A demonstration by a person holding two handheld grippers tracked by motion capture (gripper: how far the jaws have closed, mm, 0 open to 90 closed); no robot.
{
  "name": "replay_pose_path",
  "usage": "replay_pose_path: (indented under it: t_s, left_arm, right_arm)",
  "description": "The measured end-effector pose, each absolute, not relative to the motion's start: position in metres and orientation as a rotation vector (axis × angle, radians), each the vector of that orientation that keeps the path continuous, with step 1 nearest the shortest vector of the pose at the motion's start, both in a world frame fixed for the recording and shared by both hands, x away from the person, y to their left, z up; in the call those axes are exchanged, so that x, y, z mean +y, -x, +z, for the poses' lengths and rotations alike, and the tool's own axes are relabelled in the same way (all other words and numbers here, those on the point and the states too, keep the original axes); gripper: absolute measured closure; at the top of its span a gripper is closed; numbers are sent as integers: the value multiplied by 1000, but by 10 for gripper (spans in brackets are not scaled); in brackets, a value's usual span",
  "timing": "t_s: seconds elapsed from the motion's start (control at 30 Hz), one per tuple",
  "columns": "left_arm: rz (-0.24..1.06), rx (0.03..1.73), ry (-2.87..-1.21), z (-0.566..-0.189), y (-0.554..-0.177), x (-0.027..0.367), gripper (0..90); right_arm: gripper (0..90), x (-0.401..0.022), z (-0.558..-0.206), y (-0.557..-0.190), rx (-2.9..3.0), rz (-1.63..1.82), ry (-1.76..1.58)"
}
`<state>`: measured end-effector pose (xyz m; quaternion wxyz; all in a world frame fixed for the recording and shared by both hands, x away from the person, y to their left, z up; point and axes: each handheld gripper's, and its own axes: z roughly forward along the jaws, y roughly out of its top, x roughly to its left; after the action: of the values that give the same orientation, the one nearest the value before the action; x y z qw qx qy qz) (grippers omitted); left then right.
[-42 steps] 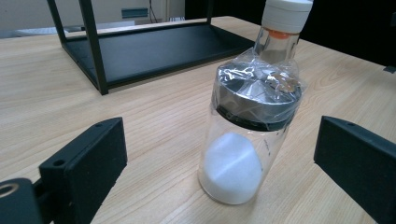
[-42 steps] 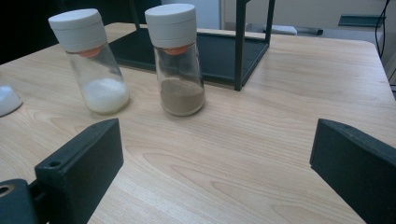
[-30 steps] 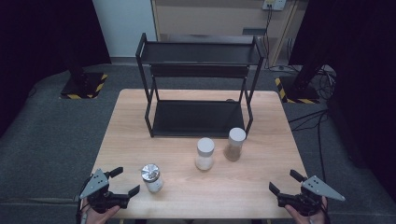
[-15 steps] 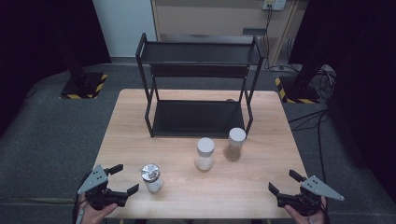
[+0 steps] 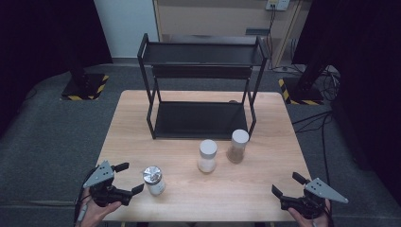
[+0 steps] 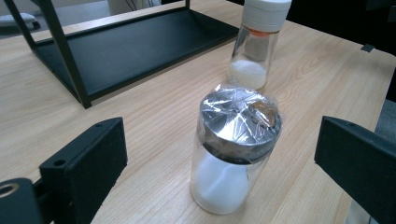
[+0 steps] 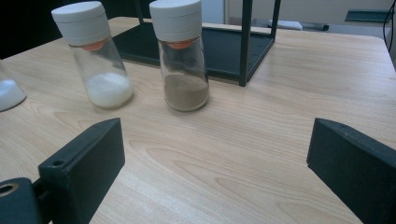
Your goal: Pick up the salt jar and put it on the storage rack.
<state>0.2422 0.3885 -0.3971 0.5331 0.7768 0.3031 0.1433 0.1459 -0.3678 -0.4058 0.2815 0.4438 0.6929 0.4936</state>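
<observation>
A glass jar with a foil-wrapped metal lid (image 5: 153, 180) (image 6: 236, 154) holds white powder and stands near the table's front left. My left gripper (image 5: 126, 178) (image 6: 219, 163) is open right beside it, a jaw on each side of the jar in the left gripper view, apart from the glass. A white-capped shaker of white powder (image 5: 207, 155) (image 7: 95, 60) (image 6: 257, 42) and one of brown powder (image 5: 238, 146) (image 7: 183, 60) stand mid-table. My right gripper (image 5: 287, 186) (image 7: 212, 163) is open at the front right, with nothing between its jaws.
A black two-tier metal rack (image 5: 201, 90) (image 7: 219, 42) (image 6: 126, 46) stands at the back of the wooden table (image 5: 265, 175), both shelves bare. Dark floor and cables surround the table. Bare wood lies between the shakers and my right gripper.
My left gripper has crept slightly forward and right toward the foil-lidded jar. The right gripper and the jars have stayed put.
</observation>
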Motion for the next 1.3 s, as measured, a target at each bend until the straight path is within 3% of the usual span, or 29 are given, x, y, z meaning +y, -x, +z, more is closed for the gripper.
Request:
replay_pose_path:
  t_s: [0.9,1.3]
  left_arm:
    - [281,677,-1906,-404,-271,360,55]
    - [274,638,-1919,-416,-280,350,166]
  right_arm:
    - [48,-369,-406,-146,1857,1331,-1187]
    - [51,-369,-406,-146,1857,1332,-1189]
